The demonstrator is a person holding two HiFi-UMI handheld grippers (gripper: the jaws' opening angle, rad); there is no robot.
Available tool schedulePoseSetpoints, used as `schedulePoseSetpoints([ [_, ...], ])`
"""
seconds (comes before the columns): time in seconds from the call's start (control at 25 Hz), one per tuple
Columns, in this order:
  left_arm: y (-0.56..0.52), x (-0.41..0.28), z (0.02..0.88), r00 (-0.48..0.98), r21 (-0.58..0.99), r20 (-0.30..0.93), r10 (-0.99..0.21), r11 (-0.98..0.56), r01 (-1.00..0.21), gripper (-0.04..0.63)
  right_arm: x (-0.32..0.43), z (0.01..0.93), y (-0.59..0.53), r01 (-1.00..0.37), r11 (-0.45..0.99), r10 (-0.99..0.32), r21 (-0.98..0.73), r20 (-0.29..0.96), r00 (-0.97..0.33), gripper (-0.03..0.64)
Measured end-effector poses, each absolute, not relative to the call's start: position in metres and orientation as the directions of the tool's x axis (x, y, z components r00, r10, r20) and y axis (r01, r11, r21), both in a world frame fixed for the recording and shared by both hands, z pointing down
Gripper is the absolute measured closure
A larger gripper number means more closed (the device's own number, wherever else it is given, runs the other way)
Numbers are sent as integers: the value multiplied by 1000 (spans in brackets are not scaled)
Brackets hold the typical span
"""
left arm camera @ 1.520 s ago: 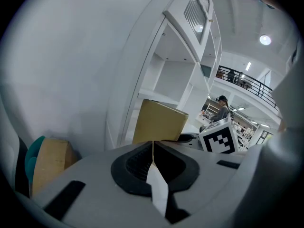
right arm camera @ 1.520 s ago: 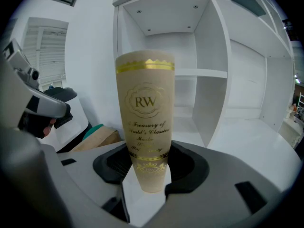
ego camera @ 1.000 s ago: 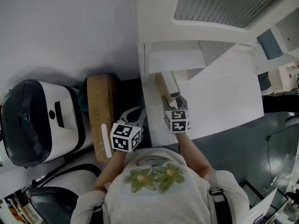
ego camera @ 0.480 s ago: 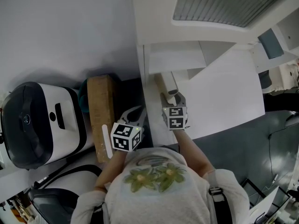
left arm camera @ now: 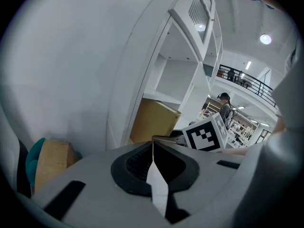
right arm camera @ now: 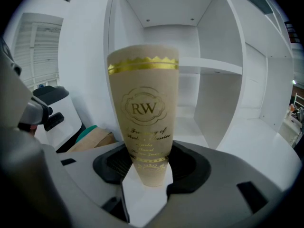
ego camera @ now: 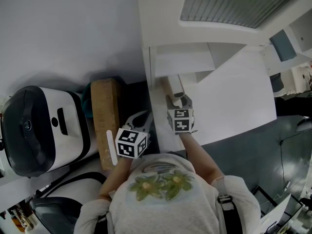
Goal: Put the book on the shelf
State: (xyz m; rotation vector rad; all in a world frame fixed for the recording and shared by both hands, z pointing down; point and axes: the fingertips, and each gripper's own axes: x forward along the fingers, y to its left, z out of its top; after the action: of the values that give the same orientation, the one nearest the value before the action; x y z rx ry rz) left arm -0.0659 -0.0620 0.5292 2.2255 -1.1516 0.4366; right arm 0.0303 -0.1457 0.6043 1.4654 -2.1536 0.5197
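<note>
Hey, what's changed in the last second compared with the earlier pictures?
The right gripper, shut on the book, has edged forward, carrying the book slightly nearer the shelf. Nothing was grasped or let go. The left gripper, shut and empty, and the brown box stayed put.
</note>
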Motion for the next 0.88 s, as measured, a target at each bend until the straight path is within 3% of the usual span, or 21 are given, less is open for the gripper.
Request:
schedulePoseSetpoints([
  [0.88, -67, -60, 536, 574, 347, 551, -606, -459, -818, 561, 18, 609, -171, -935, 349, -744, -67, 586, -320, 393],
])
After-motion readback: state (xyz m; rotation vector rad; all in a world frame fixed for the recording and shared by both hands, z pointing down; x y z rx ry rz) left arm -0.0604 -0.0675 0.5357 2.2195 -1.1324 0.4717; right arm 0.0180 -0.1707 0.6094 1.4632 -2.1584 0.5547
